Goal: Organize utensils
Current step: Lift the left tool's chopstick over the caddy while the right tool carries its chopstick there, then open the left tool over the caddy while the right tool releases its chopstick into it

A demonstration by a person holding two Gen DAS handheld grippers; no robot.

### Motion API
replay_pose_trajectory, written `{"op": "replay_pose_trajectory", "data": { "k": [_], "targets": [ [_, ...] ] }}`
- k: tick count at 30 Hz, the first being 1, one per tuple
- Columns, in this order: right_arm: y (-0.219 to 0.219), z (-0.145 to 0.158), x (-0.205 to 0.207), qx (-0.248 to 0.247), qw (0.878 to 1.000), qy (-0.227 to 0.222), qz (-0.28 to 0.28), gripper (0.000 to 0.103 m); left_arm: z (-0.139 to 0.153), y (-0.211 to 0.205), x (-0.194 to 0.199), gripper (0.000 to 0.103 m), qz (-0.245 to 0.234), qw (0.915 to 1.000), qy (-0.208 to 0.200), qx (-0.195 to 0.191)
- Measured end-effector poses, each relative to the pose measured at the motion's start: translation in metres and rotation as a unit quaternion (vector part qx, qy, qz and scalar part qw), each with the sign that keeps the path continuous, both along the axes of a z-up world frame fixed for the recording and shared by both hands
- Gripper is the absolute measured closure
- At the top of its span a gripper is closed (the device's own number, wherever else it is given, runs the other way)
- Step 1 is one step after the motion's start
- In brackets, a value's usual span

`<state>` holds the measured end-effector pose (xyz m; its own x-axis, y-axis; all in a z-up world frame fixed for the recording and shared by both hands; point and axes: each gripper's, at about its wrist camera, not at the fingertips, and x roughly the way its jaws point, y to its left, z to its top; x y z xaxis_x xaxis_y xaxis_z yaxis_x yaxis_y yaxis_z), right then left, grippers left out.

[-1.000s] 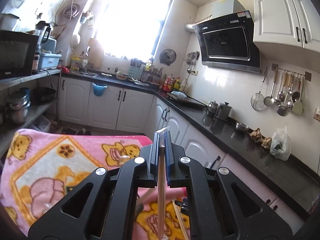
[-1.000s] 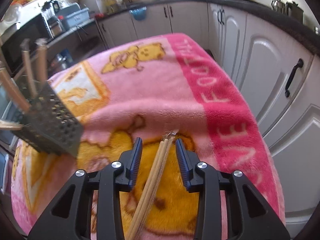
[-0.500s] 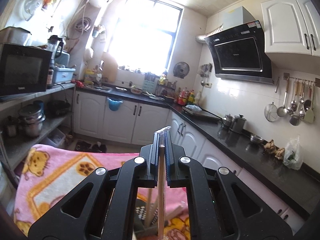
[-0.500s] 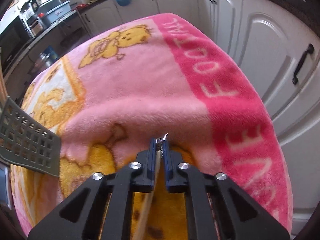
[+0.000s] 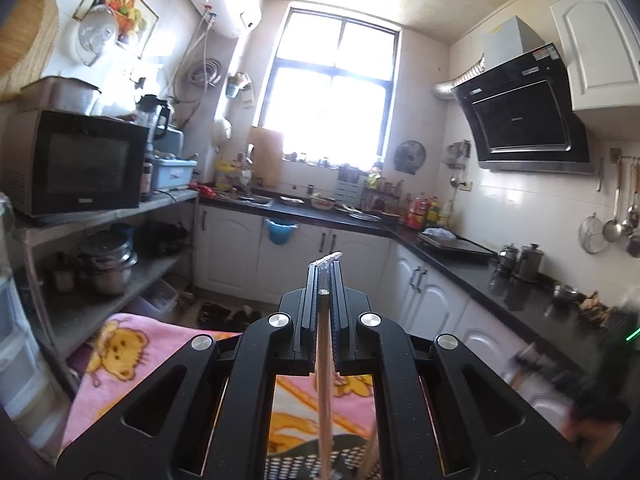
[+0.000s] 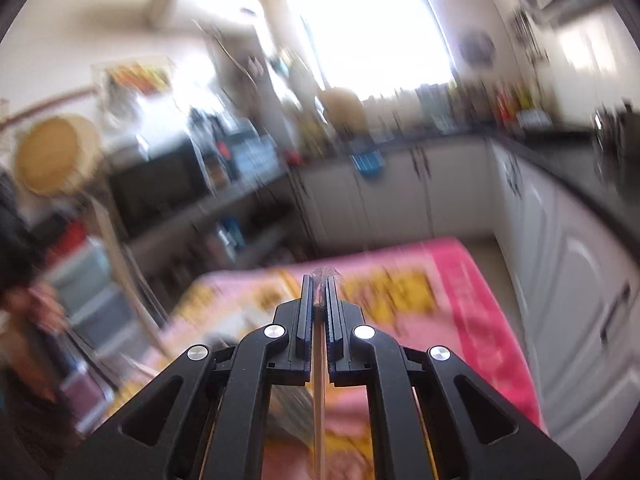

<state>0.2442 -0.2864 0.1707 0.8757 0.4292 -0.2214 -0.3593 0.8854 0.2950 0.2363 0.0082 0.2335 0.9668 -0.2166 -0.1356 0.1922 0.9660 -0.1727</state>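
Above a pink cartoon-bear blanket (image 5: 132, 364) in a narrow kitchen, I hold both grippers nearly level. On the left, my left gripper (image 5: 325, 276) has its jaws pressed together on a wooden chopstick (image 5: 323, 392) that hangs toward a perforated holder (image 5: 296, 462). On the right, my right gripper (image 6: 319, 292) pinches another chopstick (image 6: 319, 400); that view is blurred.
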Motion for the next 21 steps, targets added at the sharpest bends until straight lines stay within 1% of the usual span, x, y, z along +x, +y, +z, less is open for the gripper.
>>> {"op": "replay_pose_trajectory", "data": {
  "k": [2,4,6,8,11,15,21],
  "targets": [
    [0.005,0.023,-0.012,0.018,0.998,-0.052,0.016,0.098,-0.003,0.000,0.003,0.100,0.007,1.0000,-0.001,0.006],
    [0.018,0.040,-0.020,0.004,0.994,-0.109,0.016,0.098,-0.007,0.001,0.005,0.100,0.011,0.9999,-0.003,0.011],
    [0.030,0.047,-0.022,-0.009,0.990,-0.142,0.018,0.098,-0.012,0.002,0.007,0.100,0.015,0.9998,-0.003,0.011],
    [0.041,0.046,-0.018,-0.013,0.988,-0.155,0.023,0.098,-0.017,0.003,0.010,0.100,0.022,0.9996,-0.002,0.016],
    [0.058,0.036,-0.010,-0.015,0.984,-0.174,0.033,0.098,-0.024,0.005,0.011,0.100,0.025,0.9995,-0.003,0.020],
    [0.088,0.015,0.002,-0.019,0.983,-0.173,0.052,0.098,-0.034,0.007,0.010,0.100,0.024,0.9995,-0.008,0.019],
    [0.127,-0.022,0.008,-0.049,0.981,-0.181,0.056,0.097,-0.054,0.010,0.011,0.100,0.023,0.9996,-0.003,0.013]
  ]
}}
